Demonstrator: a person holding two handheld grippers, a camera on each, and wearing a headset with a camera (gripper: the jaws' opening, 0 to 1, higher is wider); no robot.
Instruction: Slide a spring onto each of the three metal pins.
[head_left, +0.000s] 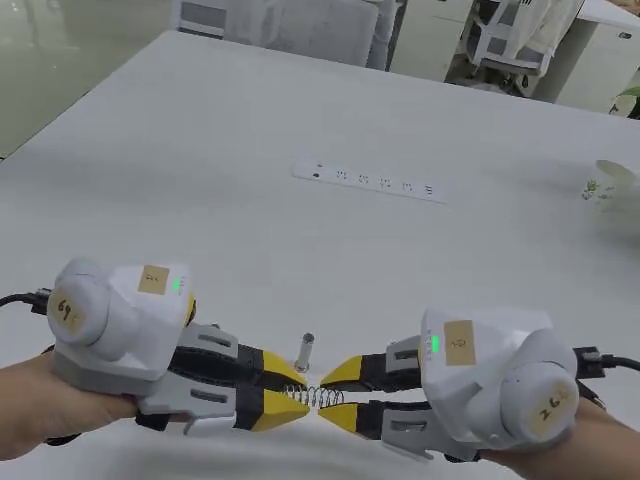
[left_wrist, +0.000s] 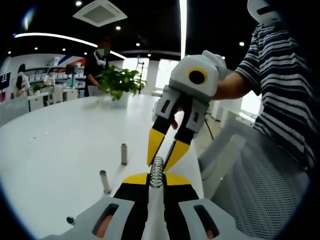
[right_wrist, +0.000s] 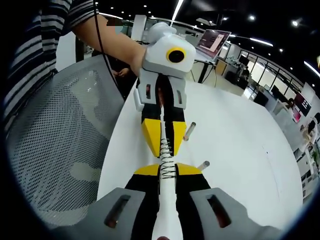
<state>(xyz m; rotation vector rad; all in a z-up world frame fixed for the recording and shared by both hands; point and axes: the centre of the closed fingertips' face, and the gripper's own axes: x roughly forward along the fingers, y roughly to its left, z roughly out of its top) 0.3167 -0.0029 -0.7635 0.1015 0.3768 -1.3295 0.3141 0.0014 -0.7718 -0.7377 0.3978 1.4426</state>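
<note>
A small metal spring (head_left: 316, 396) hangs level between the two grippers, just above the white table (head_left: 300, 230). My left gripper (head_left: 300, 398) is shut on one end of the spring (left_wrist: 156, 172). My right gripper (head_left: 328, 398) faces it tip to tip, its jaws closed around the other end of the spring (right_wrist: 166, 161). One upright metal pin (head_left: 305, 350) stands just behind the spring. In the left gripper view two pins (left_wrist: 123, 153) (left_wrist: 104, 181) stand to the left of my jaws. Two pins (right_wrist: 189, 131) (right_wrist: 202, 165) stand to the right in the right gripper view.
A white power strip (head_left: 368, 181) lies across the middle of the table. A paper cup (head_left: 608, 183) stands at the far right edge. Office chairs (head_left: 300, 25) are at the far side, and a mesh chair (right_wrist: 65, 145) sits at the near edge.
</note>
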